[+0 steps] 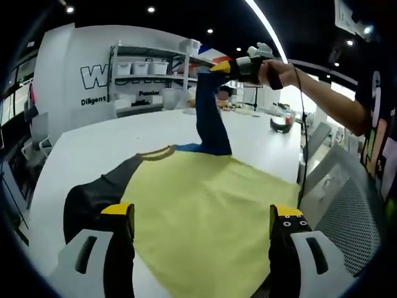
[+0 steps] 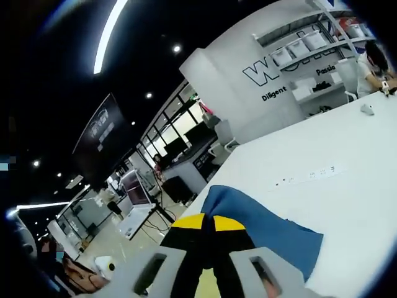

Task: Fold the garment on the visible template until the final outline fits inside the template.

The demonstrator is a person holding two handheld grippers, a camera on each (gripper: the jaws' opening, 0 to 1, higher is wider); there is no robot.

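One garment, yellow with one blue sleeve and one dark sleeve, lay on the white table. The right gripper, clamped on the blue sleeve, held it above the table. The left gripper stood with jaws apart over the yellow body.

The white wall reads "Diligent" under large, partly hidden letters.

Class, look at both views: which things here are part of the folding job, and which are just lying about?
Part of the job:
- shirt
- blue sleeve, pinched by the right tool
- left tool, open over the shirt
- table

Lying about:
- shelf bins
- chair
- black object on the far table edge
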